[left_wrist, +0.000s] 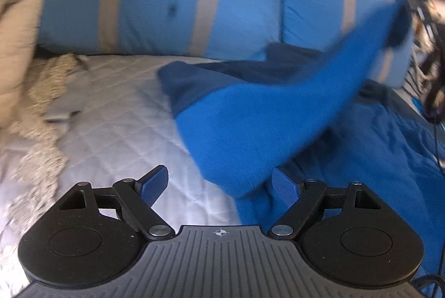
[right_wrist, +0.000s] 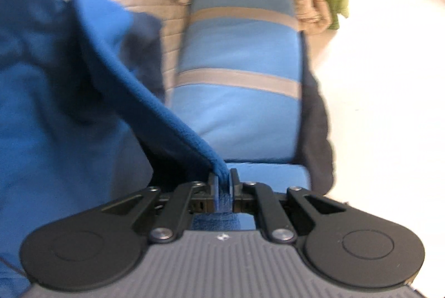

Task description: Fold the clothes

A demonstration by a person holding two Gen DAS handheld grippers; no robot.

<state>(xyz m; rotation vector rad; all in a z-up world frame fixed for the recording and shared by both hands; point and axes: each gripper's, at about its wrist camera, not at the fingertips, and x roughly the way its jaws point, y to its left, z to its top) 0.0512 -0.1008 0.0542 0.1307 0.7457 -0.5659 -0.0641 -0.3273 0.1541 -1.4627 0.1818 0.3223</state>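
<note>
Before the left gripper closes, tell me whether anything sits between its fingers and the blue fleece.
Nothing visible does. The left gripper is open, and the blue fleece hangs right at its right finger, over the quilted bedspread. The right gripper is clamped on another edge of it.

Left wrist view looks low and close across the quilted bed [left_wrist: 111, 109] toward the striped blue pillows [left_wrist: 155, 0]; right wrist view faces along those pillows [right_wrist: 239, 92], both sharing the blue garment [left_wrist: 250, 125].
</note>
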